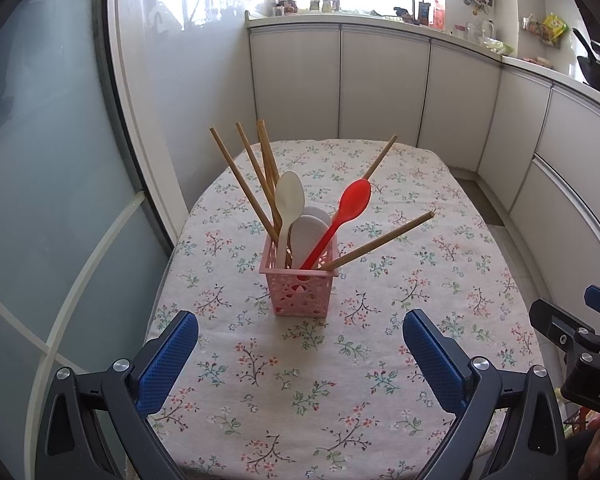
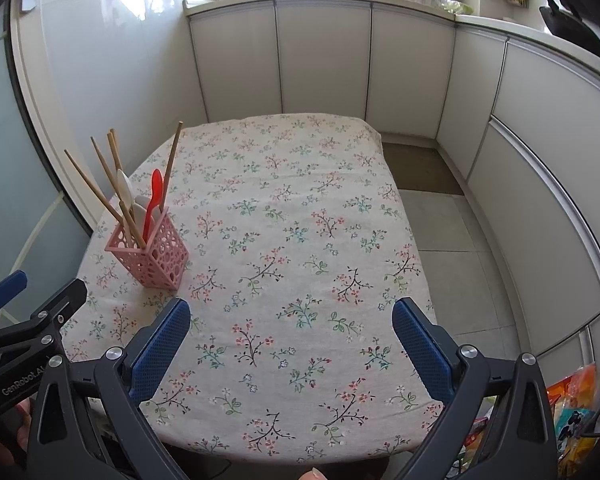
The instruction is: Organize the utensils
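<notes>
Holder: the pink perforated basket (image 1: 299,288) stands upright on the floral tablecloth (image 1: 340,380), toward the table's left side in the right wrist view (image 2: 150,256).
Contents: chopsticks (image 1: 244,184), a cream spoon (image 1: 289,200), a red spoon (image 1: 350,204) and a white paddle (image 1: 306,236) all sit inside it; no loose utensil shows on the cloth.
Left gripper (image 1: 300,360): fingers spread wide, holding nothing, just short of the basket.
Right gripper (image 2: 291,346): fingers wide too, empty, over bare cloth and well apart from the basket.
Tip risk: the basket looks light and top-heavy, so a nudge from a finger could probably topple it.
Snag risk: one chopstick (image 1: 380,240) leans far out to the right (the easiest to catch); brushing it might lever the basket over.
Cloth risk: dragging a finger may bunch the fabric and shift the basket.
</notes>
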Demonstrator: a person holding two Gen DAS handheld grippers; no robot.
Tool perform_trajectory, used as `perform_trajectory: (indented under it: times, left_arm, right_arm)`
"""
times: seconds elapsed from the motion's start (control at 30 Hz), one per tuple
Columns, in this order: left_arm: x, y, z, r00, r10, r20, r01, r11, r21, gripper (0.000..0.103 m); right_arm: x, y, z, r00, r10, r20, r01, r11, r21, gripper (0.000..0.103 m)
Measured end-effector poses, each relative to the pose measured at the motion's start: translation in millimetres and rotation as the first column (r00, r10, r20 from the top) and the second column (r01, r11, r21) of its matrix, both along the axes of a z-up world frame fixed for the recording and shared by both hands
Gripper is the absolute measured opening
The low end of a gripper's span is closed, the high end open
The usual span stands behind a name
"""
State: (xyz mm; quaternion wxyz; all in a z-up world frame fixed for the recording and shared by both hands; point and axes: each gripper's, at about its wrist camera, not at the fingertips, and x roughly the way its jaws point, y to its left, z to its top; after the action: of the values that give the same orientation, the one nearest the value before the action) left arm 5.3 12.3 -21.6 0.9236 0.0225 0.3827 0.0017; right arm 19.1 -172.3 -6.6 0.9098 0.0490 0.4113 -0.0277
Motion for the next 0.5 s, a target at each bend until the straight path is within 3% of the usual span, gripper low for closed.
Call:
perform_trajectory:
  times: [0.5]
  left_arm:
    - [2.4, -0.4, -3.0, 1.0, -0.007, -0.019, 0.007, 1.0, -0.007, 0.103]
  right_arm:
    - [-0.2, -0.9, -2.1, 1.0, 0.0, -0.006, 0.001, 1.0, 0.007, 0.102]
